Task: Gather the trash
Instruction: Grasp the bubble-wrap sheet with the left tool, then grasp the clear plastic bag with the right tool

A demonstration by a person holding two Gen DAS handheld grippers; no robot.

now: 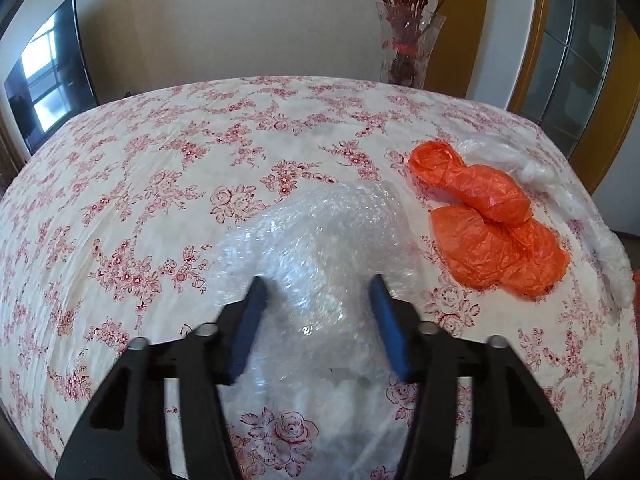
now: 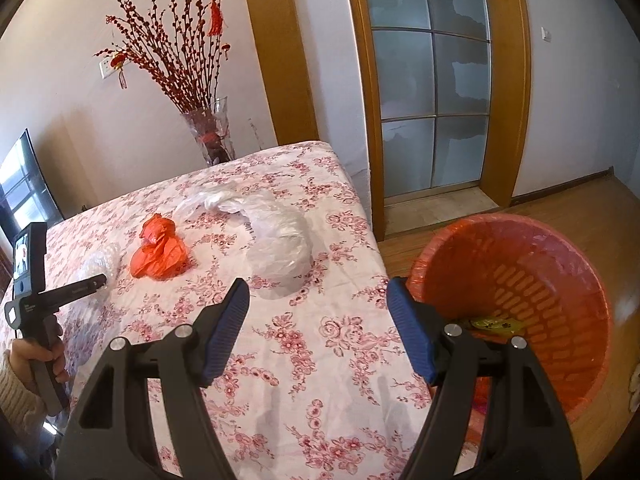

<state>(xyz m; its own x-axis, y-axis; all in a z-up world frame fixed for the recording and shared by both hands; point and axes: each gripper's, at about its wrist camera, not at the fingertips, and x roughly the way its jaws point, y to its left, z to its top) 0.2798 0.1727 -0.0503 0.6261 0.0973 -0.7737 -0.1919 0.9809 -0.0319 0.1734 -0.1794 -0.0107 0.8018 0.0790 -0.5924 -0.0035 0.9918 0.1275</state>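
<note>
A wad of clear bubble wrap (image 1: 316, 248) lies on the floral tablecloth (image 1: 140, 200). My left gripper (image 1: 318, 286) is open with the wrap between its blue fingers. The wrap (image 2: 98, 260) and left gripper (image 2: 94, 280) also show in the right wrist view. An orange plastic bag (image 1: 488, 216) lies to the right of the wrap, also seen in the right wrist view (image 2: 160, 250). A clear plastic bag (image 2: 272, 232) lies further right (image 1: 560, 184). My right gripper (image 2: 318, 296) is open and empty above the table's right edge, beside an orange trash basket (image 2: 520, 304).
A glass vase with red twigs (image 2: 208, 132) stands behind the table's far edge. A TV (image 1: 44, 80) is at the left. The basket stands on the wooden floor (image 2: 580, 200) right of the table, with some wrapper inside. A glass door (image 2: 432, 80) is behind.
</note>
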